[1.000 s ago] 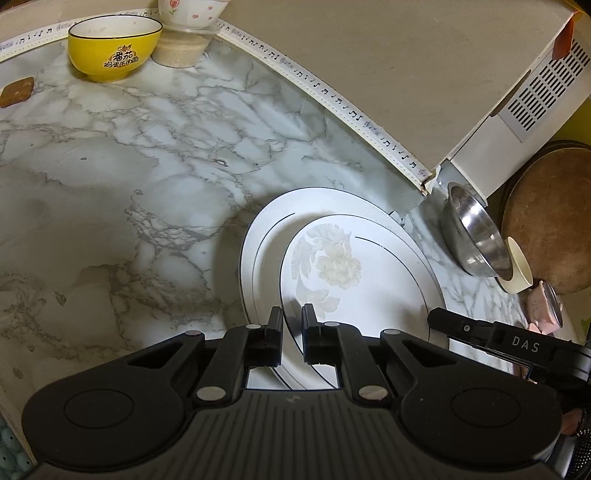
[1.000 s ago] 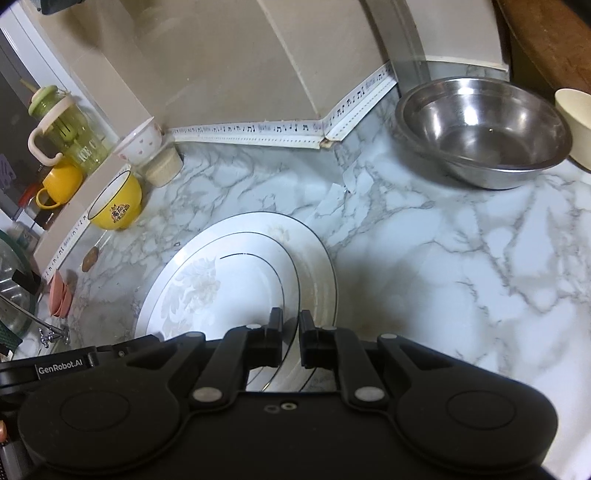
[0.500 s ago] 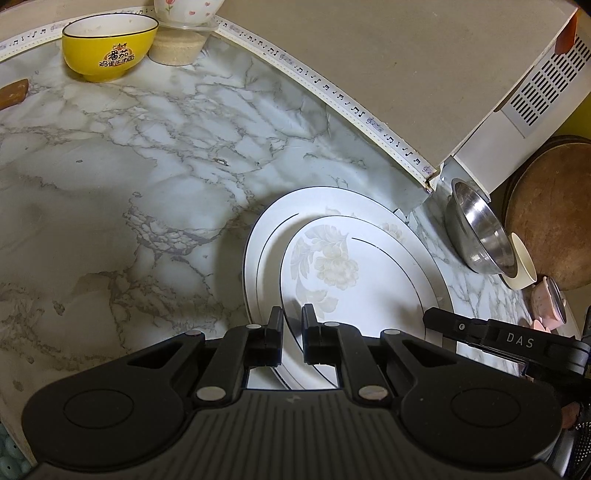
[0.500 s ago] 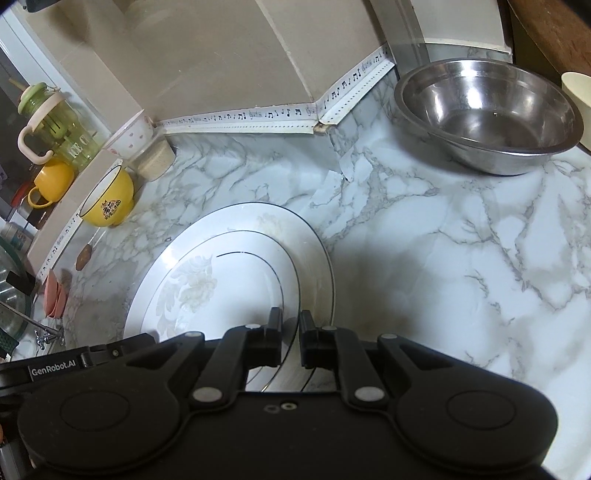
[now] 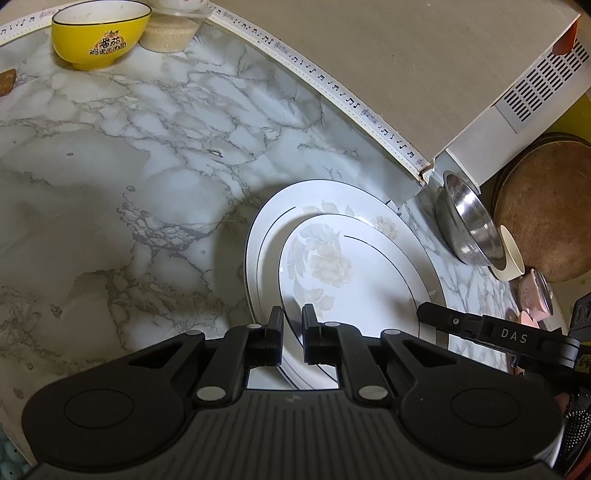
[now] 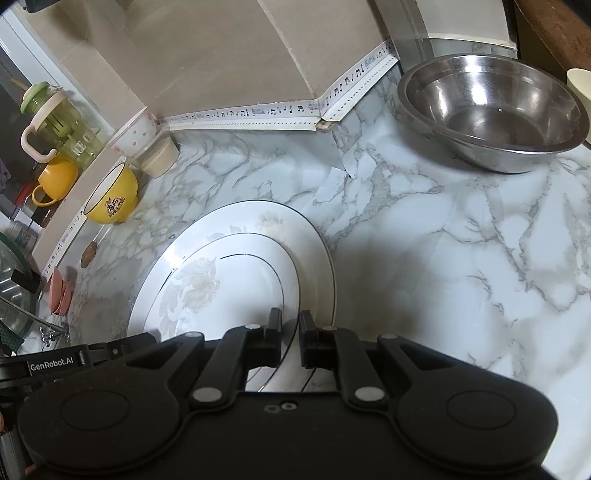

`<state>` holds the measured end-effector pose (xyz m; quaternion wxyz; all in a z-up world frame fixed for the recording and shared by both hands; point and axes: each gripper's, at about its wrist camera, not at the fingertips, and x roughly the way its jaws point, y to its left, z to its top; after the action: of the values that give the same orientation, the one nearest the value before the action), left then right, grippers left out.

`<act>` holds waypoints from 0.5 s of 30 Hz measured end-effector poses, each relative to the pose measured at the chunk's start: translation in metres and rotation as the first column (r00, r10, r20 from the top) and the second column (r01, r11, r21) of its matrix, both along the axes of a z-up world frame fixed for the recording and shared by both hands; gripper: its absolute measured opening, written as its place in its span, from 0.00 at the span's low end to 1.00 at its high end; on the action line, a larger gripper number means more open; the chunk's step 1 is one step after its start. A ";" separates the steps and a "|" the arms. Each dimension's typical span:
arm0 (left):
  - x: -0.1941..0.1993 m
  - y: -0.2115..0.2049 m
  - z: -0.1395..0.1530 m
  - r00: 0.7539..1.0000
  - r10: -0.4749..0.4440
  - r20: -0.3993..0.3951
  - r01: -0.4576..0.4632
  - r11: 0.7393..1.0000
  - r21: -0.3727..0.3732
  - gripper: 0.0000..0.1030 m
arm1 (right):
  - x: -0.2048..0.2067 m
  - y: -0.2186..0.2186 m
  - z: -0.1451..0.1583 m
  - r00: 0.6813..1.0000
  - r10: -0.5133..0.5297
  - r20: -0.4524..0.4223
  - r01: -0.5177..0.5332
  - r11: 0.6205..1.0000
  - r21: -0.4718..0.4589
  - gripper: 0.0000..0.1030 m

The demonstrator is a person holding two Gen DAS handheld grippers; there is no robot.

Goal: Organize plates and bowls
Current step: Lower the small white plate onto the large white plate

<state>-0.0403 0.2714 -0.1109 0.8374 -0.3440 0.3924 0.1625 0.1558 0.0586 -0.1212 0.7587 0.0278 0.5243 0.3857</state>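
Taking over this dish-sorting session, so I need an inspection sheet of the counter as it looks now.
Surface: marble counter, no spills seen.
Job's things: small floral plate over large plate; steel bowl; yellow bowl.
Clutter: green pitcher, yellow mug, cream cup.
Grippers: left gripper and right gripper shut on the small plate's opposite rims.
Cables: nothing seen.
Surroundings: beige tiled wall, round wooden board.
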 end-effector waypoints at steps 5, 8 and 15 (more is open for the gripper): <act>0.002 0.010 -0.001 1.000 -0.015 -0.018 0.014 0.996 -0.084 0.08 | 0.003 0.000 0.000 1.000 -0.008 -0.018 0.008 1.000 -0.009 0.10; 0.004 0.011 -0.001 0.999 -0.024 -0.029 0.021 0.995 -0.096 0.08 | 0.003 0.002 0.001 1.000 -0.006 -0.016 0.005 1.000 -0.025 0.10; 0.005 0.013 0.000 0.998 -0.052 -0.047 0.046 0.991 -0.127 0.08 | 0.006 0.004 0.004 1.000 -0.002 -0.020 0.001 0.999 -0.048 0.10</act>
<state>-0.0350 0.2840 -0.1110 0.8078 -0.3822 0.4309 0.1255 0.1618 0.0626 -0.1174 0.7540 0.0137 0.5411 0.3722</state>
